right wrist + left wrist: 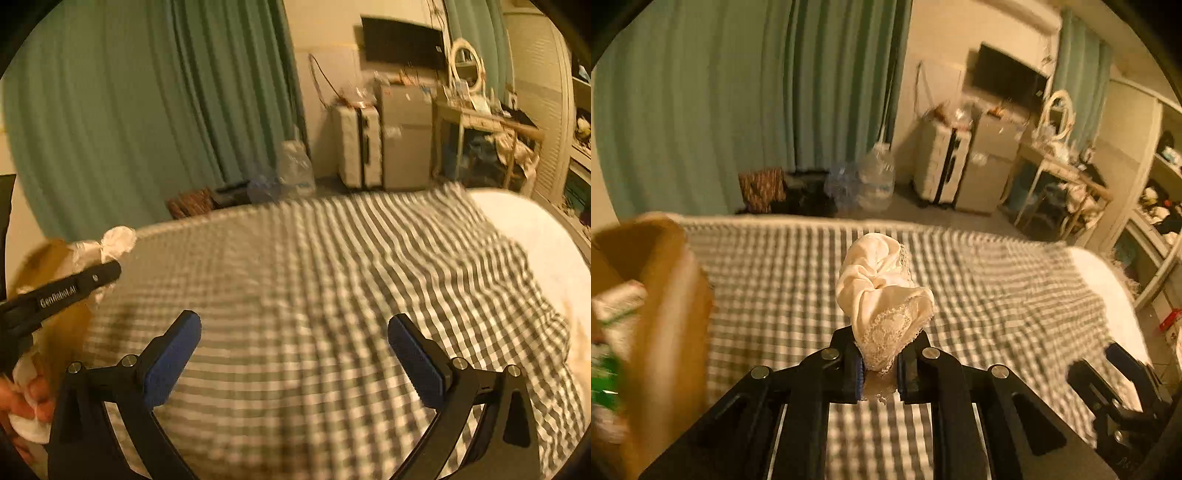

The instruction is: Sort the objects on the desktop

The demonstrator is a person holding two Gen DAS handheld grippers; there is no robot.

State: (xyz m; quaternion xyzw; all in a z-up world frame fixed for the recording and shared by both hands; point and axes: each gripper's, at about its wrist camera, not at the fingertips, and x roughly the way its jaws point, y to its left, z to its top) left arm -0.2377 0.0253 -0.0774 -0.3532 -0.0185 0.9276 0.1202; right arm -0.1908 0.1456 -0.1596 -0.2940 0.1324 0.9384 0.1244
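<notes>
Above the checked bedcover (979, 288), the left gripper (879, 363) is clamped on a cream lace-edged cloth (882, 291), just right of the cardboard box (670, 280). Right gripper (295, 354) hangs with fingers wide apart, holding nothing.

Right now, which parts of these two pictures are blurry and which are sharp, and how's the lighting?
Left wrist view: dim, warm yellow light; the cream lace cloth and left gripper are sharp, the cardboard box and checked bedspread smeared. Right wrist view: right gripper crisp, bedspread streaked, edges bent by the fisheye.
</notes>
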